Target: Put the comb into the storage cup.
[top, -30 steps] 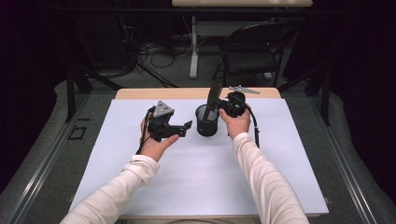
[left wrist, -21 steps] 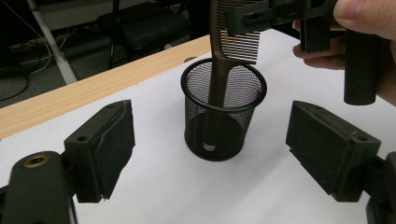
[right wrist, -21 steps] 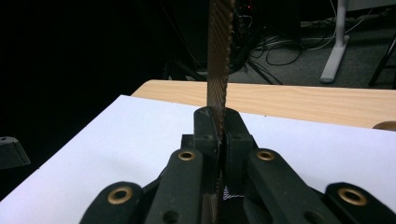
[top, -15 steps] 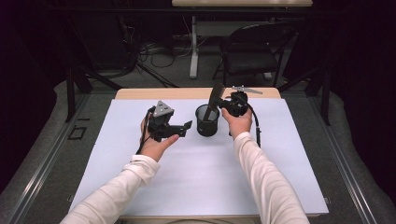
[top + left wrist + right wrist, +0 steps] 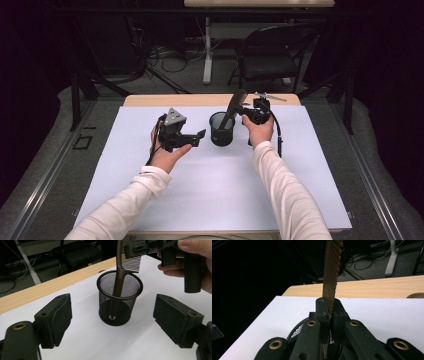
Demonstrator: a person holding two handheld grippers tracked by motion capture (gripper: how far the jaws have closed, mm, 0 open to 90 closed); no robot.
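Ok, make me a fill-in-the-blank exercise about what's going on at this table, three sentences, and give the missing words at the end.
1. The right gripper is shut on a brown ____.
2. The handle end of that thing reaches down into the black mesh ____, which stands upright on the white table cover.
3. The left gripper faces the cup with its jaws ____ and nothing between them.

Missing words: comb; cup; open

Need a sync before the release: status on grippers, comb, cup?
Right gripper shut on comb, handle down in mesh cup. Left gripper open, flanking cup, not touching. Nothing in the way.
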